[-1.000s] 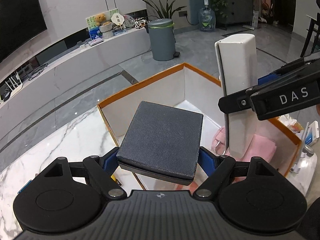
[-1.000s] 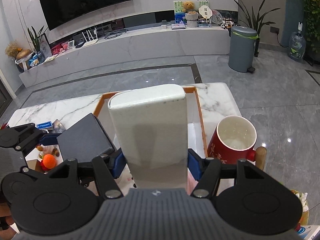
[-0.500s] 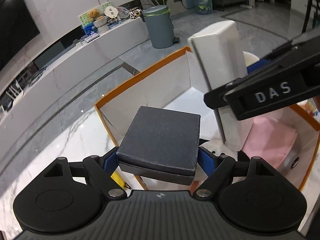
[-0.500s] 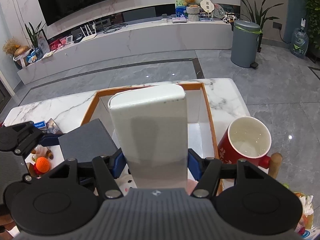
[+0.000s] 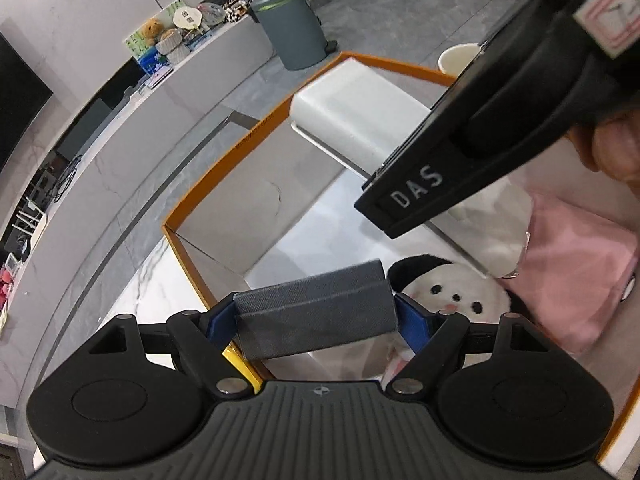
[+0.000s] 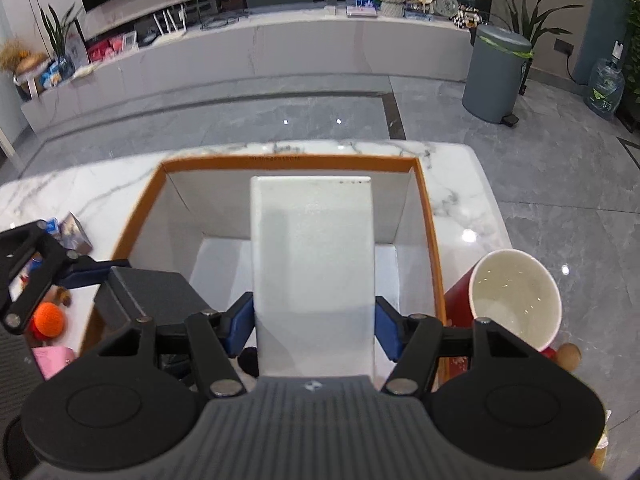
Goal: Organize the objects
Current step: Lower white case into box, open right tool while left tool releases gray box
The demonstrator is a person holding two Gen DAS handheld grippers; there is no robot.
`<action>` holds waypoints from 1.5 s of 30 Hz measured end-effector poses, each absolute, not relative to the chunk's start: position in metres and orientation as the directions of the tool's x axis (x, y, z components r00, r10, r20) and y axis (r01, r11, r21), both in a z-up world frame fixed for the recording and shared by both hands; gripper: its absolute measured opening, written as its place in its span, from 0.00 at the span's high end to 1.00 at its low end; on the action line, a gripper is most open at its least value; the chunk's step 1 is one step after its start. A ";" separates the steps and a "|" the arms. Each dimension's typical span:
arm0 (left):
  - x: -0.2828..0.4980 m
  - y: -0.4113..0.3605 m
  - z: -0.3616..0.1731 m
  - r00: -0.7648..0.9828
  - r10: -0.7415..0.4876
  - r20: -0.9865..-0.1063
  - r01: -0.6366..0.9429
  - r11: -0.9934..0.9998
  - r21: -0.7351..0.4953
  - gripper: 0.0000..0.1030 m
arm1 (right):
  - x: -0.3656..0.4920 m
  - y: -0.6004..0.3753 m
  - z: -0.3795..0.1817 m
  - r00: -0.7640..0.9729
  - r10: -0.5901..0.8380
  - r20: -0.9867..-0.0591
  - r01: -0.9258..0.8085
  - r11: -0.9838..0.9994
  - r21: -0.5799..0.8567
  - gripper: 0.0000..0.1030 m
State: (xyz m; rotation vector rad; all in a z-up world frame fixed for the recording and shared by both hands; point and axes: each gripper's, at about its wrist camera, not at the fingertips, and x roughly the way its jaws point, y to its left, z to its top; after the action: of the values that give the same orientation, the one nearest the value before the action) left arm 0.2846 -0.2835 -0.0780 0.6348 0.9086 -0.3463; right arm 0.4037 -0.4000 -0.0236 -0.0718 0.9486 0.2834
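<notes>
Marble tabletop [image 6: 100,196], white with grey veins, carries an orange-rimmed cardboard box [image 6: 430,240] with plain white inner walls, and both grippers are over it right now. Left gripper [image 5: 316,316] has its blue pads spread fairly wide and pressed on the two ends of a dark grey case [image 5: 316,312], a flat rectangular block with a woven, fabric-like skin, tipped so its edge faces the camera; the jaws have just been closing a little, the case between them. It hangs over the near left corner of the box. Right gripper [image 6: 314,320] clamps a white box [image 6: 312,248], tall, smooth and matte with rounded corners, its blue pads narrower set against the long sides, jaws likewise just closing slightly on it. That white box leans over the middle of the cardboard box, and whether its lower end touches the floor I can't make out. Down inside lie a white plush toy [image 5: 452,292] with a dotted face and a soft pink pouch [image 5: 576,264]. Just outside the right wall stands a red mug [image 6: 516,300], glossy white inside.
</notes>
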 end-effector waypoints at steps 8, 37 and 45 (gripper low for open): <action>0.284 -0.288 -0.089 0.570 0.003 -0.821 0.532 0.760 0.373 0.10 | 0.423 -0.385 -0.045 0.501 0.153 -0.852 -0.326 0.945 -0.022 0.39; 0.279 -0.309 -0.108 0.616 0.090 -0.783 0.506 0.716 0.480 0.05 | 0.441 -0.354 -0.074 0.460 0.040 -0.887 -0.492 0.843 -0.217 0.35; 0.280 -0.312 -0.103 0.617 0.083 -0.783 0.489 0.739 0.464 0.00 | 0.434 -0.352 -0.058 0.485 0.063 -0.872 -0.497 0.840 -0.215 0.28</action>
State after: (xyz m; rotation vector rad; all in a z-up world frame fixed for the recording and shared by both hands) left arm 0.2798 -0.3125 -0.1028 0.7216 0.8909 -0.2585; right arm 0.4338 -0.3524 -0.0577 -0.4806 1.0152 0.3577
